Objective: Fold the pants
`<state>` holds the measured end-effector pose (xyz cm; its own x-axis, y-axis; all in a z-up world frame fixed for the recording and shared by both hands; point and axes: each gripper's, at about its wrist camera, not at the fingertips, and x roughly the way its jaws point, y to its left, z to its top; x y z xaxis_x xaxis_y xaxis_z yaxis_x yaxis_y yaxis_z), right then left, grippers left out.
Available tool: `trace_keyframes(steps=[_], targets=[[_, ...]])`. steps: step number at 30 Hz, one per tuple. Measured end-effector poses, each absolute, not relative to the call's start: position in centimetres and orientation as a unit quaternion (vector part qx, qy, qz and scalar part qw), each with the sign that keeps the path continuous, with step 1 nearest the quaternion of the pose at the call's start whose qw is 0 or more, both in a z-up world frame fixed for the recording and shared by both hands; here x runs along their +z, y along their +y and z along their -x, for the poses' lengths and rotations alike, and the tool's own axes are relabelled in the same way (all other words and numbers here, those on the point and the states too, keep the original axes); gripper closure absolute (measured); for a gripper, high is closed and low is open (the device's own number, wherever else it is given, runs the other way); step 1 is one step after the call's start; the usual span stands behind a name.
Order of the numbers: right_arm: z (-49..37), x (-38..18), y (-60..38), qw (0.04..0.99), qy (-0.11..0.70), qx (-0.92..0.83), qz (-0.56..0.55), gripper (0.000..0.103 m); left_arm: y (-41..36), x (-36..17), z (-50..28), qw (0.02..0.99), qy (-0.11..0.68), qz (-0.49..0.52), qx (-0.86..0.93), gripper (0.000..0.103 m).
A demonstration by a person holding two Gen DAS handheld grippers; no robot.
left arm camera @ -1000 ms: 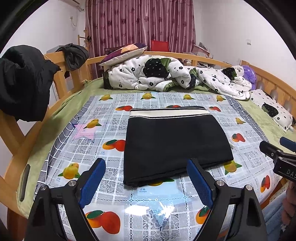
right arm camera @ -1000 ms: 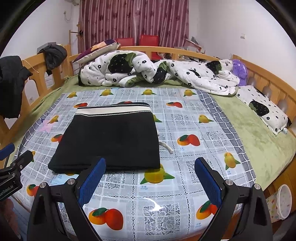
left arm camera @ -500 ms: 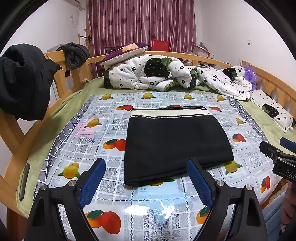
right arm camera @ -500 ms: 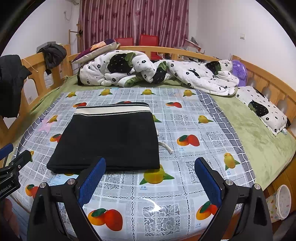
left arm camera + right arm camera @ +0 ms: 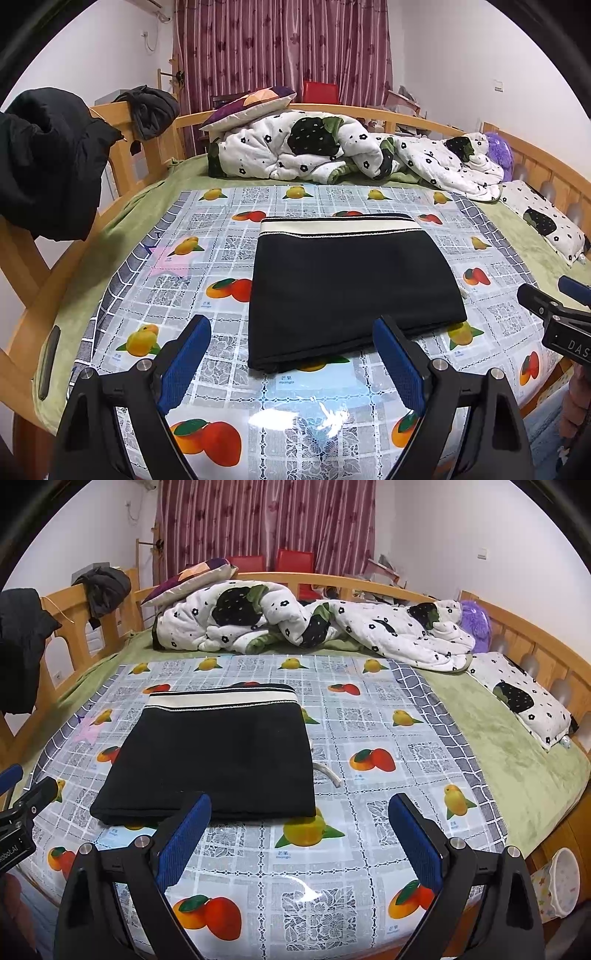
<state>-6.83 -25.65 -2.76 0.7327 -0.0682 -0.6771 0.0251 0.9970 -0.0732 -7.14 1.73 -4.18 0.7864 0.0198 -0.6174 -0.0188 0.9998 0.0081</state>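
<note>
The black pants (image 5: 351, 288) are seen lying on the fruit-print cover (image 5: 207, 258) of the bed (image 5: 517, 760), already folded into a compact rectangle, pale waistband (image 5: 338, 225) at the far edge. The left tool (image 5: 291, 354) is held wide open with nothing between its blue pads, just short of the near fold. The right tool (image 5: 299, 838) is likewise spread and empty, off the near right corner. The fold is judged essentially finished. If any tidying is wanted, the near edge should be pressed flat and the loose drawstring (image 5: 327, 771) tucked under, with no dragging of the stack.
</note>
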Motion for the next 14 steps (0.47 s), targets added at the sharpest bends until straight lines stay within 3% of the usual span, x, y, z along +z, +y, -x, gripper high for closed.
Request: trace_keyframes(steps=[14], targets=[[6.88,-2.66,-25.4,0.931,0.362,-0.023,0.034,0.008,1.15,-3.77,7.26,0.946,0.324,0.007,0.022,0.014]])
